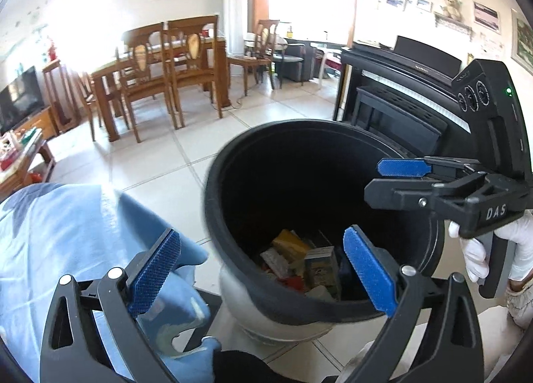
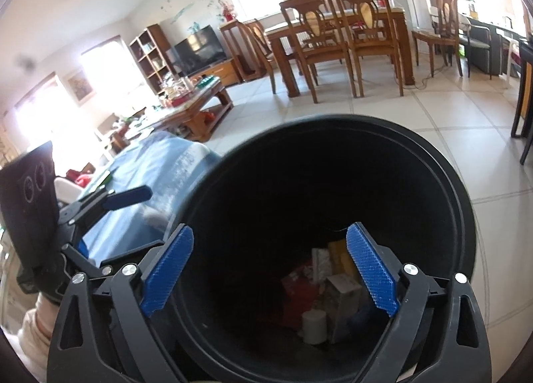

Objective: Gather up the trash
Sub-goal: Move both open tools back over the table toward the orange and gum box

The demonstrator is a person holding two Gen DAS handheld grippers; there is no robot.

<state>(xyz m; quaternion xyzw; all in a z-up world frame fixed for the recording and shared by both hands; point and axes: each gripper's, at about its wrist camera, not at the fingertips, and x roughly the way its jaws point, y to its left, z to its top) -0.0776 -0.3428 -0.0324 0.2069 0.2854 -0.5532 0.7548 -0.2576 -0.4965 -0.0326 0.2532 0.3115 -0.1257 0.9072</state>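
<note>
A black trash bin (image 1: 213,183) stands on the tiled floor, and both grippers hover over its mouth. Loose trash (image 1: 299,259) lies at the bottom: small boxes, a yellow packet, red wrappers and a white cylinder (image 2: 313,326). My left gripper (image 1: 263,234) is open and holds nothing, with one pad over the bin and the other over a blue cloth (image 1: 66,233). My right gripper (image 2: 270,233) is also open and empty above the bin (image 2: 459,190). In the left wrist view the right gripper (image 1: 374,180) reaches in from the right, held by a white-gloved hand (image 1: 473,249).
The blue cloth (image 2: 150,176) covers something low just left of the bin. A black piano (image 1: 399,90) stands behind the bin on the right. Farther off are a wooden dining table with chairs (image 2: 336,33), a cluttered coffee table (image 2: 186,106) and a TV (image 2: 196,50).
</note>
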